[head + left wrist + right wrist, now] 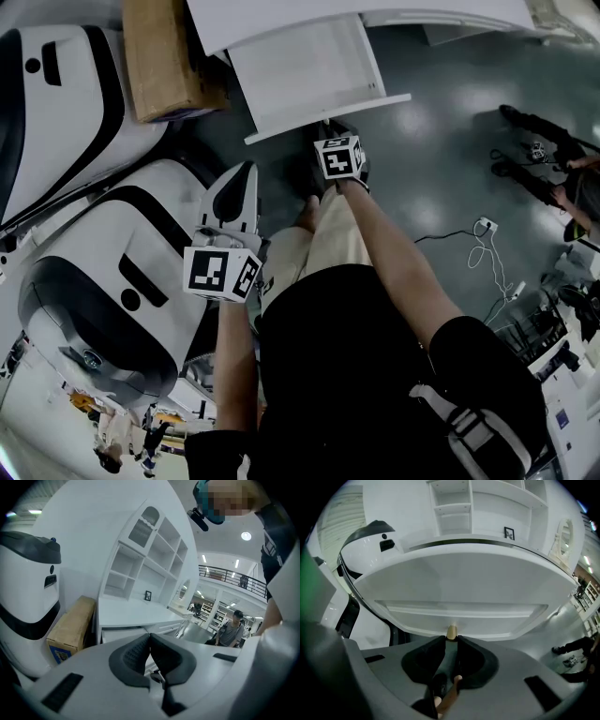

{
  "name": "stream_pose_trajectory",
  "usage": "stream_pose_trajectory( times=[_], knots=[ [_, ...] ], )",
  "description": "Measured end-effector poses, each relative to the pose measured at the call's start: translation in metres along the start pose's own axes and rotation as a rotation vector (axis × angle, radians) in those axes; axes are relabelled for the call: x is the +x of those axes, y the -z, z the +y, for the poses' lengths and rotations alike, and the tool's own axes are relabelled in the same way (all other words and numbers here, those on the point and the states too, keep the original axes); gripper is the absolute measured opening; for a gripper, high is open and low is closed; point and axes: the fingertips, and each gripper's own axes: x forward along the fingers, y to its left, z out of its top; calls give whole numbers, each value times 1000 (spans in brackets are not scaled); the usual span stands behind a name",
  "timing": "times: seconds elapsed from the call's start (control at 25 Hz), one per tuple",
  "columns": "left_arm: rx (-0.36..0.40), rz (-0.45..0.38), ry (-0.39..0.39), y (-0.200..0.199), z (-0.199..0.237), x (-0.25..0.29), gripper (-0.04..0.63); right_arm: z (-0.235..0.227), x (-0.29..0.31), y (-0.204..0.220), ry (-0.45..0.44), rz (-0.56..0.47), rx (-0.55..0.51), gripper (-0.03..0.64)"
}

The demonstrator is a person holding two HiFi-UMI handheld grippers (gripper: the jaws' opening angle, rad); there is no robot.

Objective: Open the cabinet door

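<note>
So the cabinet door (305, 66) is already off the front of the white cabinet (140, 573). From above, its panelled face sticks out at a slant under the counter top, so I'd call it partly open. The right gripper (450, 639) is at the door's free edge, jaws pinched on the little brass knob (451, 631). Looks like a proper grip to me. What's left is swinging it the rest of the way, though I can't tell how much travel it has. The left gripper (149, 635) is clenched on nothing, hanging back beside a big white-and-black machine (94, 309). A cardboard box (164, 56) sits next to the cabinet, probably clear of the door.
</note>
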Motion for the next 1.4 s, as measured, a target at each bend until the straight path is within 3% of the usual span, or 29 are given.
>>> stream_pose_trajectory(
  times=[0.08, 0.16, 0.6, 0.8, 1.4],
  knots=[
    [6, 1, 7, -1, -1, 0, 23, -2, -5, 5, 10, 2, 12, 97],
    [12, -1, 15, -3, -4, 1, 23, -6, -15, 9, 24, -3, 14, 32],
    [50, -50, 24, -30, -24, -2, 23, -36, -104, -24, 23, -156, 12, 23],
    [59, -74, 26, -40, -33, -6, 23, -33, -155, -59, 14, -234, -64, 18],
    [78, -196, 39, -90, -67, -28, 23, 15, -317, -168, -188, -568, -174, 18]
  ],
)
